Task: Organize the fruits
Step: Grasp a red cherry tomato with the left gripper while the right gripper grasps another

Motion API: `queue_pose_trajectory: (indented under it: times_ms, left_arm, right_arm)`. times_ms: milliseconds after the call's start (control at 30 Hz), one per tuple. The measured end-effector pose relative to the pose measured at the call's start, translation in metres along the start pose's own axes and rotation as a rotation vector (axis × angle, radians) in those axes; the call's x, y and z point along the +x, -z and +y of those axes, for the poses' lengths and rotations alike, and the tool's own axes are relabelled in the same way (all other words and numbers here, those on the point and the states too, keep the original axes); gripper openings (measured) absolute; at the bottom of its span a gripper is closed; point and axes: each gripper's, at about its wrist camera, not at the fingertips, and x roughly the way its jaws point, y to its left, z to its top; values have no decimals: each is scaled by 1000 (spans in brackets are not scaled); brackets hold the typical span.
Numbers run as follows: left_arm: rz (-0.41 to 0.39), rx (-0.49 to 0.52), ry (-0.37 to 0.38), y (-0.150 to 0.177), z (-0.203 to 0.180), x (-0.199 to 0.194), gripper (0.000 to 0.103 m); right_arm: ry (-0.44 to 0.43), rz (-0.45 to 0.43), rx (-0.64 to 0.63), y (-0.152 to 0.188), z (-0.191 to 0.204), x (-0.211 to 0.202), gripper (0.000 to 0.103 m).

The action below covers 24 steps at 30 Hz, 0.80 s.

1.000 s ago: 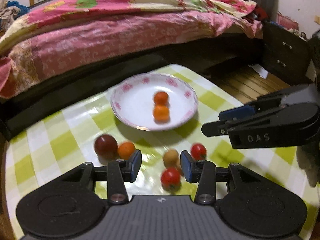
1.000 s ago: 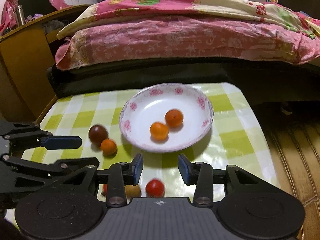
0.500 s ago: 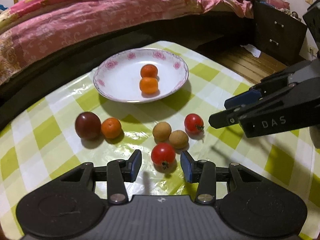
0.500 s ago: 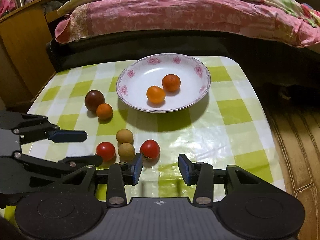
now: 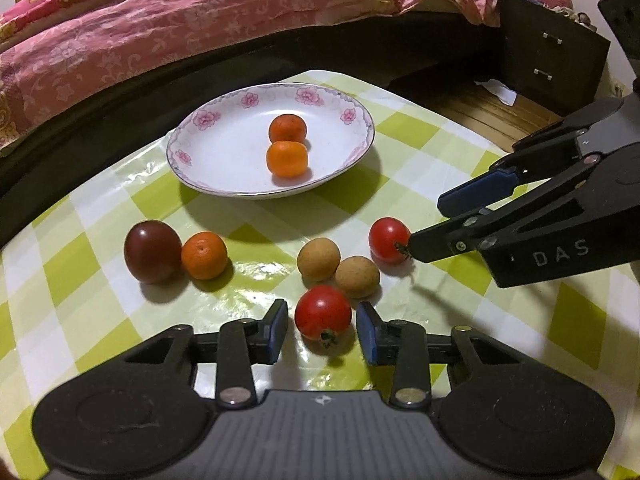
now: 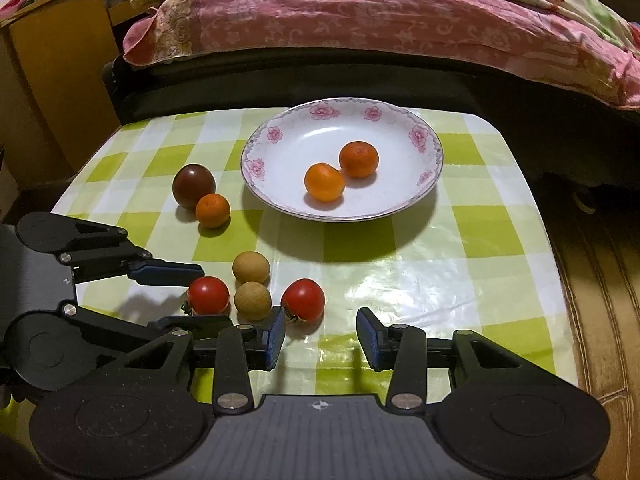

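A white floral plate holds two oranges. On the checked tablecloth lie a dark plum, a small orange, two tan round fruits and two red tomatoes. My left gripper is open with one tomato between its fingers, apart from both pads. My right gripper is open; the other tomato sits just ahead of its left finger.
A bed with pink covers runs along the table's far side. A dark drawer cabinet stands at the right in the left wrist view, a wooden cabinet at the left in the right wrist view. Wooden floor lies beyond the table's right edge.
Both grippers have moved down and tilted toward the table. The left gripper now has a tomato between its open fingers; the right has come close to the other tomato.
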Motion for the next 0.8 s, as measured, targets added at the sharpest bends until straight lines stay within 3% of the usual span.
queue_pose_trajectory:
  times_ms: [133, 800]
  left_arm:
    - [2, 9, 9, 0, -1, 0, 37]
    - [32, -36, 60, 0, 9, -6, 37]
  right_arm:
    - [-10, 14, 5, 0, -2, 6, 37]
    - [-59, 2, 22, -12, -3, 29, 35]
